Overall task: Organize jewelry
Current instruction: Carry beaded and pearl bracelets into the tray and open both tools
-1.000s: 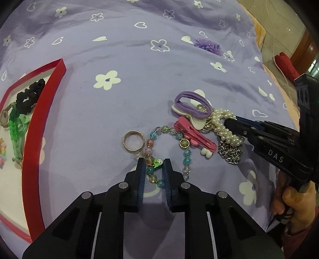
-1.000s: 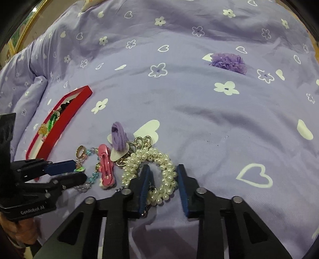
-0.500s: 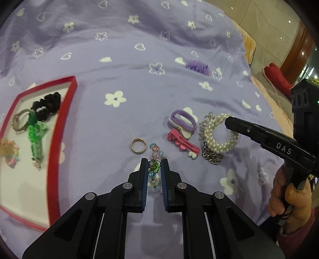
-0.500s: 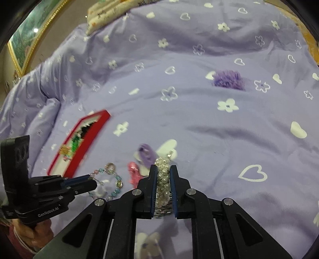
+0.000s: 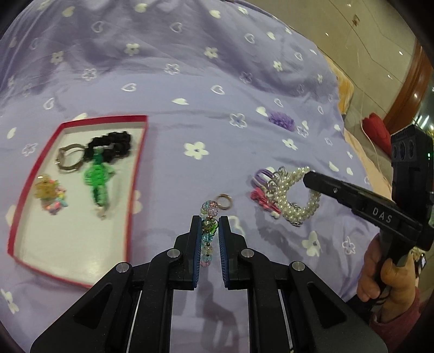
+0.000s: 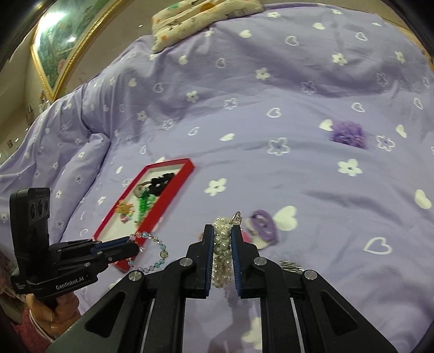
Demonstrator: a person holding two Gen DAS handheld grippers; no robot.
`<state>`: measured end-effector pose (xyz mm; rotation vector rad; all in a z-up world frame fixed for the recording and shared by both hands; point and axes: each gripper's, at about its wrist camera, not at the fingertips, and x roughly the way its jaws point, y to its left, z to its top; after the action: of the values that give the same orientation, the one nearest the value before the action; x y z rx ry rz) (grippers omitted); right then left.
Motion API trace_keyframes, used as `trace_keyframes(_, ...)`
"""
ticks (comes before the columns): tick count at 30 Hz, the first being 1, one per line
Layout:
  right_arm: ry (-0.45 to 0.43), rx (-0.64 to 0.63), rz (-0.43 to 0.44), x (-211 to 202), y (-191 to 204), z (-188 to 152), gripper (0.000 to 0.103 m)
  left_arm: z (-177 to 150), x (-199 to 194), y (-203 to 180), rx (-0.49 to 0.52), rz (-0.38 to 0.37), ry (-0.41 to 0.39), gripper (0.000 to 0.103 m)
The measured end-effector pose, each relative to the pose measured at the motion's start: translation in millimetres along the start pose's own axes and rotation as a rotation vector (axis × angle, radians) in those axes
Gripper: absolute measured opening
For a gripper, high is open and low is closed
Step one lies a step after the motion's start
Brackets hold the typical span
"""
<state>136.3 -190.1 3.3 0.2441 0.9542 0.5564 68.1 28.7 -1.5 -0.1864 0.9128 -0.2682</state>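
My left gripper is shut on a pastel glass-bead bracelet and holds it above the purple bedspread; the bracelet also shows in the right wrist view. My right gripper is shut on a white pearl bracelet, lifted off the bed, seen also in the left wrist view. A red-rimmed white tray lies to the left, holding a black scrunchie, a green braid, a metal ring and a small colourful charm.
On the bedspread lie a gold ring, a pink hair clip, a purple hair tie on a white heart, a silver chain and a purple scrunchie. A patterned pillow lies at the far end.
Both grippers have risen with their bracelets, so the bed looks farther away. The left gripper has swung left, bringing the whole tray into view.
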Motion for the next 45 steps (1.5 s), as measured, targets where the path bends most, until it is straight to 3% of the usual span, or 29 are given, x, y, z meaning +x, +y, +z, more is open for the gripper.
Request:
trace_keyframes(18, 0.059, -0.112, 0.157, 58, 93, 15, 0.012, 1, -45, 96, -0.158, 0.117, -0.084, 0.011)
trace_keyframes(31, 0.106, -0.170, 0.255, 109, 156, 23, 0.012, -5, -43, 152, -0.255, 0.162, -0.078, 0.011)
trace_keyframes(38, 0.164, -0.175, 0.264, 147, 170, 18, 0.012, -4, -26, 177, -0.285, 0.161, -0.055, 0.011)
trace_keyframes(45, 0.226, -0.180, 0.205, 180, 160, 11, 0.012, -12, -6, 206, -0.344, 0.174, -0.008, 0.011)
